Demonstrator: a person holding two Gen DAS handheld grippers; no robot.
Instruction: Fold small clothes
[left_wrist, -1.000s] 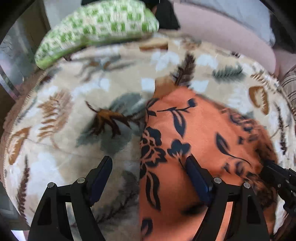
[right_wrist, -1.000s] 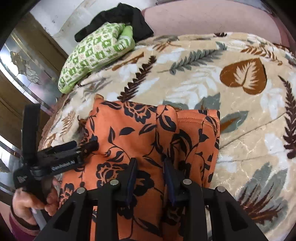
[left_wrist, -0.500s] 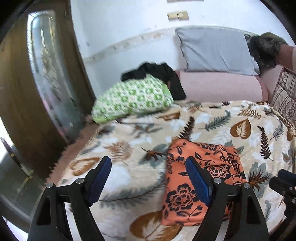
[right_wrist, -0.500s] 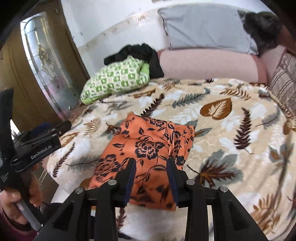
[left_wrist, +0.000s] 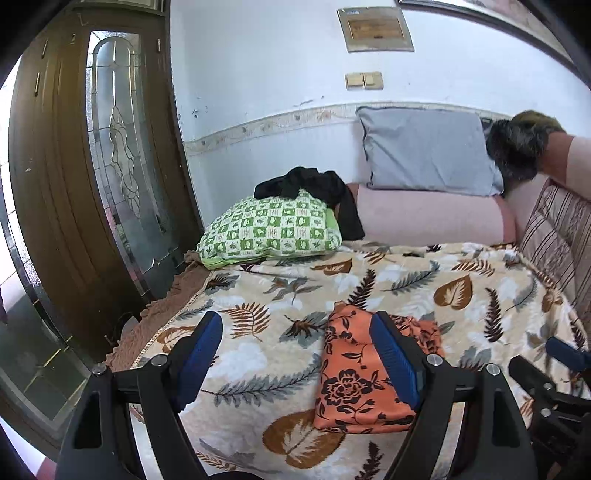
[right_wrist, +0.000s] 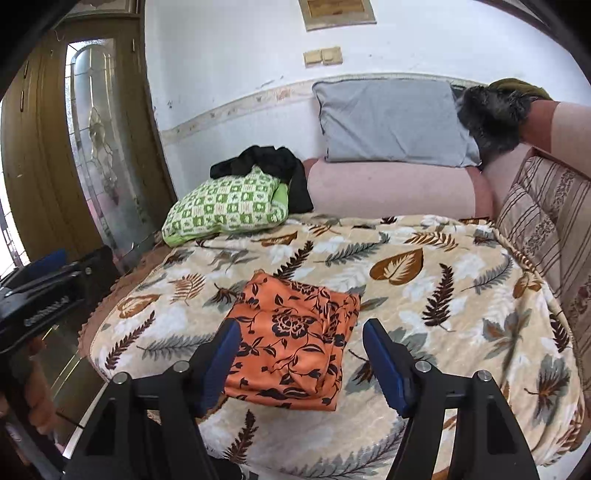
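Evidently the fold is made: the orange floral garment (right_wrist: 295, 339) lies as a compact rectangle on the leaf-patterned blanket (right_wrist: 424, 295) that covers the bed, near its front edge, with bare blanket on every side of it. Both tongs hang above and in front of it, touching nothing; the left tongs (left_wrist: 299, 354) stand wide apart and empty, and the right tongs (right_wrist: 301, 360) are opening with only air between them — the garment shows through the gap but lies well below.

My reading is that the step in hand is the release and the draw-back, and the care it wants is simple: lift clear without a finger catching the top layer; a snagged hem would drag the bundle open again. The right-hand edge of the bundle looks bunched and a little puffed, so a light press there with flat pads would help it keep its shape — though whether it needs that I cannot say for certain.

Further back sit a green checked pillow (right_wrist: 229, 206), a black garment (right_wrist: 273, 162) draped behind it, and a grey cushion (right_wrist: 391, 122); if another small piece is wanted, the black one seems the likely candidate.
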